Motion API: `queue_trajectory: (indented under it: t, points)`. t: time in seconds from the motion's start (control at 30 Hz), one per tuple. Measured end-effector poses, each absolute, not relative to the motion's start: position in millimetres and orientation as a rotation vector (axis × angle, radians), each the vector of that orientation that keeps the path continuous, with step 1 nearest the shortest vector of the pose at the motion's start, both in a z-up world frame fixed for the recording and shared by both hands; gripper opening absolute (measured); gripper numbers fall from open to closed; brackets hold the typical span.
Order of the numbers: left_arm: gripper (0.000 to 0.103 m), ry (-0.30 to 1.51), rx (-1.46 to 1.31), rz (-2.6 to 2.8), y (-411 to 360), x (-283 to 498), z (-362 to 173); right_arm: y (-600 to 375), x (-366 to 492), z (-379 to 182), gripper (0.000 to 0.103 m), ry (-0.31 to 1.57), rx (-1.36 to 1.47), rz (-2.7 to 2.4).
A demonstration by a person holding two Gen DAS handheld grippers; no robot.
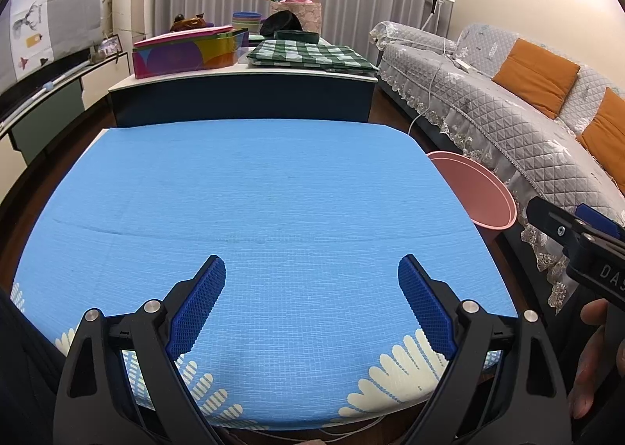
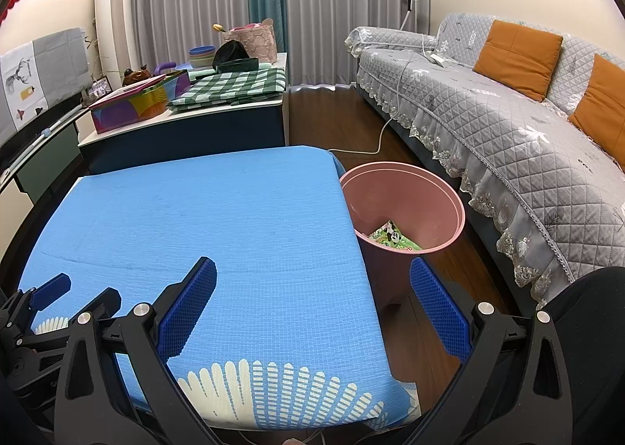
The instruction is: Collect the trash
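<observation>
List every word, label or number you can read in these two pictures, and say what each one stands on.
"DAS": white letters, cut off by the picture edge, on the black body of the right claw.
Wrapper in the pink bin: panda print, any text too small to read.
Grey cloth cover with a deer drawing: no readable text.

Even indoor light, fisheye-bent edges
</observation>
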State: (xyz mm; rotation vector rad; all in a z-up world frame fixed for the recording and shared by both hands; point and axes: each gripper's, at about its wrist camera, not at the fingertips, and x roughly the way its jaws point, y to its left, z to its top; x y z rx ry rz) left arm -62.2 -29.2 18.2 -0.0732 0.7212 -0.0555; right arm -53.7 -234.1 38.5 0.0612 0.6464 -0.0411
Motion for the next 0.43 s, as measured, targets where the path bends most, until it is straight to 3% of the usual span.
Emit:
queue_trajectory:
  t: [0.43]
  points:
    - [0.088,0.737,-0.069,-0.051,-31.8,-57.1,17.2,-234.0,-53.9,38.6,0.098,0.649,0.06,-0.042]
